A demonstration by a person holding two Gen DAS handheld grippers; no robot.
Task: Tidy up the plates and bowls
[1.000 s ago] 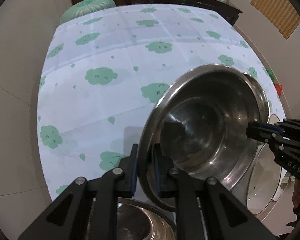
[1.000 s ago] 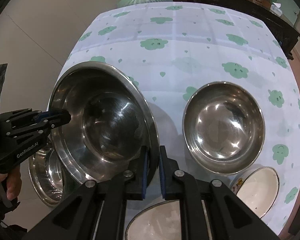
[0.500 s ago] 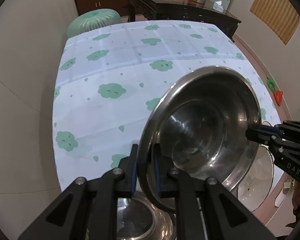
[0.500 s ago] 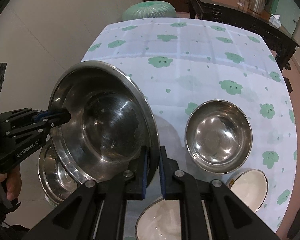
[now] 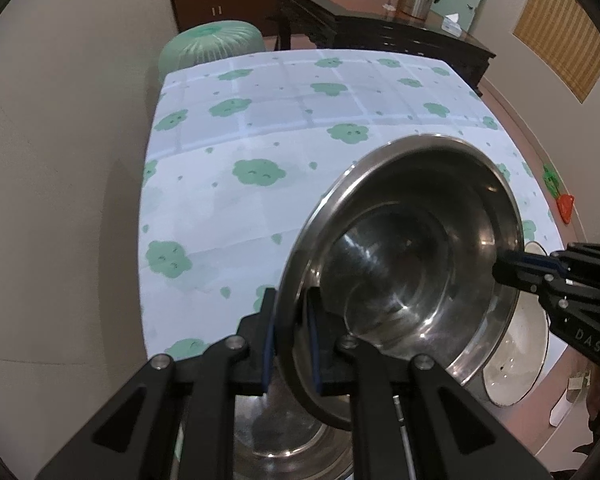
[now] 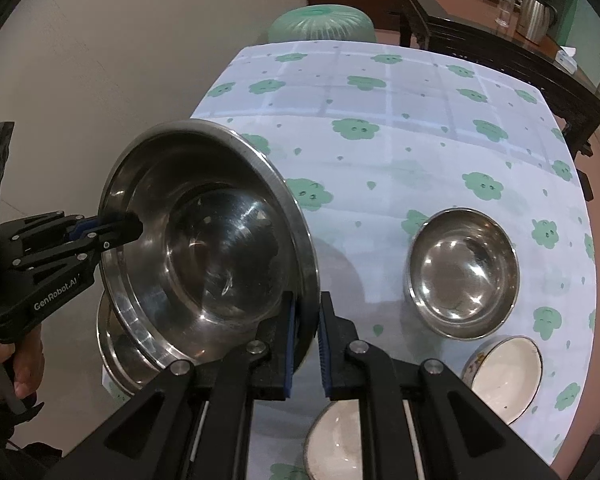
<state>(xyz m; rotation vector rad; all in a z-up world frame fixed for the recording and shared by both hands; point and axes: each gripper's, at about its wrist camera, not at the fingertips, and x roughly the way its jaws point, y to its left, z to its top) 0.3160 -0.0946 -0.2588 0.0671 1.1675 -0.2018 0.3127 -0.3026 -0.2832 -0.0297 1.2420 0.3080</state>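
Both grippers hold one large steel bowl (image 5: pixel 412 264) by opposite sides of its rim, tilted in the air above the table. My left gripper (image 5: pixel 290 344) is shut on the bowl's near rim; it shows in the right wrist view (image 6: pixel 112 228). My right gripper (image 6: pixel 305 344) is shut on the other side of the bowl (image 6: pixel 204 248); it shows in the left wrist view (image 5: pixel 512 270). A second steel bowl (image 6: pixel 118 348) sits right under it at the table's near left corner, also seen in the left wrist view (image 5: pixel 284 436).
A smaller steel bowl (image 6: pixel 462 272) and two white enamel bowls (image 6: pixel 506 376) (image 6: pixel 334 440) stand on the cloud-print tablecloth (image 6: pixel 380 152) at the right. One white bowl (image 5: pixel 516 356) shows in the left wrist view. A green stool (image 5: pixel 212 48) and a dark sideboard (image 5: pixel 380 28) stand beyond the table.
Both grippers have lifted the large steel bowl higher above the table. The table and the bowls on it look smaller and farther away. The grips are unchanged.
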